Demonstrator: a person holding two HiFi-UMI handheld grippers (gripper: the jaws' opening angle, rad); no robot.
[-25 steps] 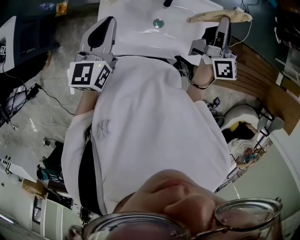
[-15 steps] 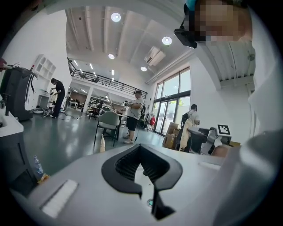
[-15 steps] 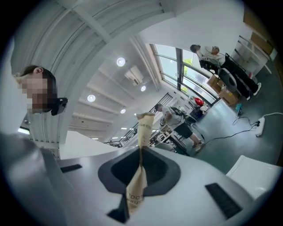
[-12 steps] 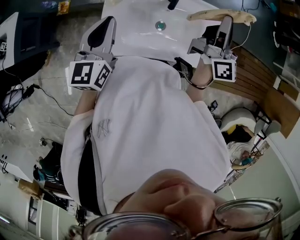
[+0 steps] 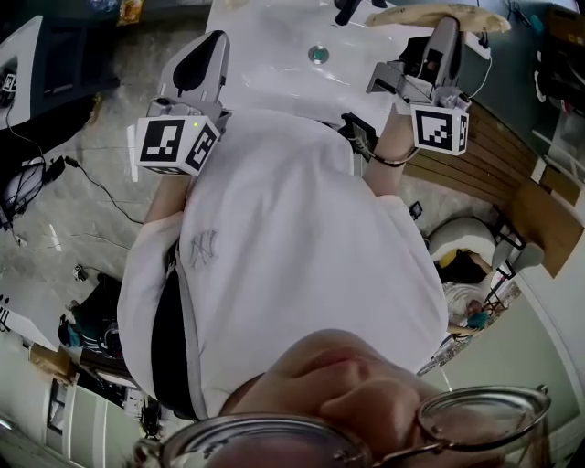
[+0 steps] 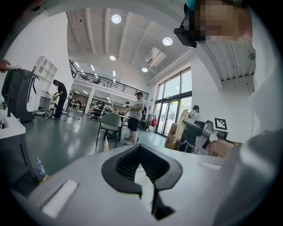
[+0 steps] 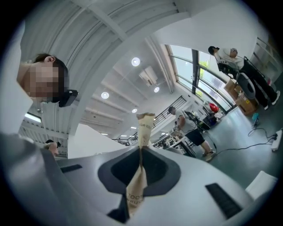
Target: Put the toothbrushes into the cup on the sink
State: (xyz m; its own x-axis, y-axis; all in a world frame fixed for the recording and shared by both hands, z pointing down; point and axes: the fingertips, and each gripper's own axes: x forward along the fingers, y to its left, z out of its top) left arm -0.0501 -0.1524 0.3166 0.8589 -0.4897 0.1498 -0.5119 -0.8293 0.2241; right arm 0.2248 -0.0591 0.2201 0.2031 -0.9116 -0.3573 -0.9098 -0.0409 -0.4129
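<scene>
My right gripper (image 5: pixel 437 50) is shut on a toothbrush in a beige paper wrapper (image 5: pixel 439 15), which lies crosswise over the right edge of the white sink (image 5: pixel 274 78). In the right gripper view the wrapper (image 7: pixel 144 126) stands up between the closed jaws of that gripper (image 7: pixel 141 152), pointing at the ceiling. At the sink's left front edge my left gripper (image 5: pixel 196 69) is held level and looks shut with nothing in it; the left gripper view shows its jaws (image 6: pixel 139 148) closed and empty. I see no cup in any view.
The sink's drain (image 5: pixel 317 55) and a dark faucet (image 5: pixel 347 9) lie between the two grippers. My white shirt (image 5: pixel 283 238) fills the middle of the head view. Cables (image 5: pixel 55 174) run over the floor at left, and wooden boards (image 5: pixel 494 155) lie at right.
The right gripper has risen and shifted up and to the right in the head view, carrying the wrapped toothbrush with it. The left gripper has stayed where it was.
</scene>
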